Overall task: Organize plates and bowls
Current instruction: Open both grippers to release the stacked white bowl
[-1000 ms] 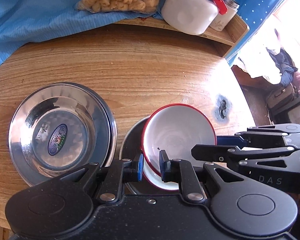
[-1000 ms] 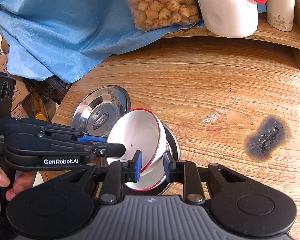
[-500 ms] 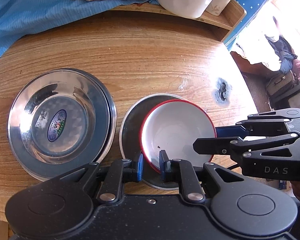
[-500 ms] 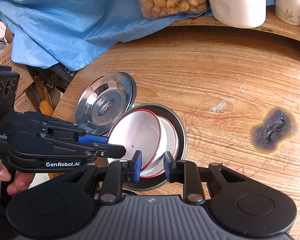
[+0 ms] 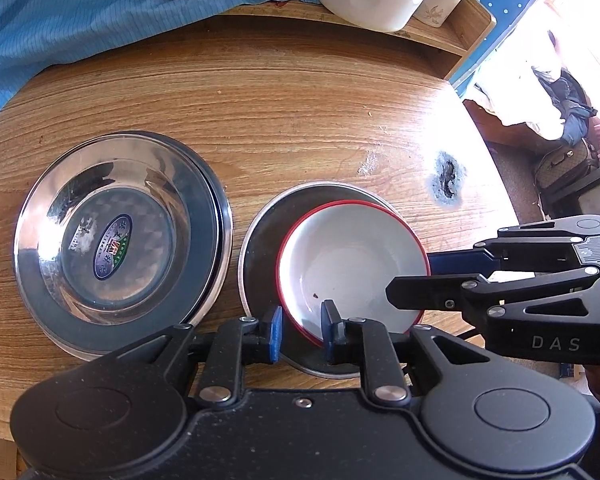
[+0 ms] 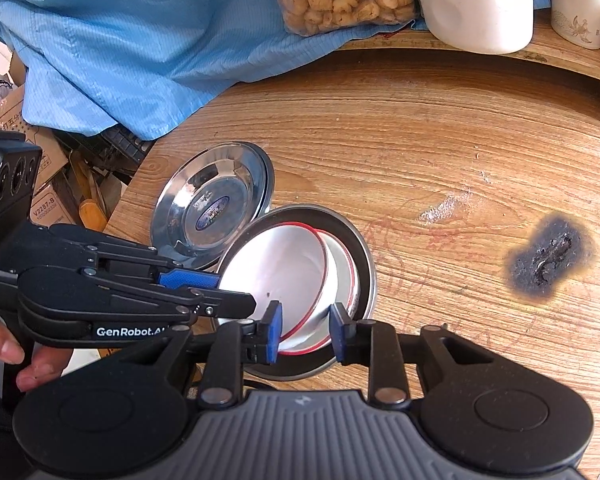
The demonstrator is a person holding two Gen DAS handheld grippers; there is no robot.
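A round wooden table [image 5: 300, 120] with a charred burn mark [image 6: 550, 260] spread ahead of the tongs. Beyond it ran a raised wooden shelf [image 5: 452, 36], partly draped in light blue cloth [image 6: 140, 40]. Cardboard boxes [image 6: 44, 200] sat below the table's edge, off to the tongs' left. Strong daylight (washing out detail) poured from the far right over a cluttered floor [image 5: 512, 176].

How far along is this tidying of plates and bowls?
Done, it seems: the stacked plates sit at the left, and the top bowl is nested in a lower bowl on the single plate. In hand: the left gripper and right gripper straddle the top bowl's rim, jaws just opening, apparently releasing it. Left: it sits tilted, so maybe levelling it.
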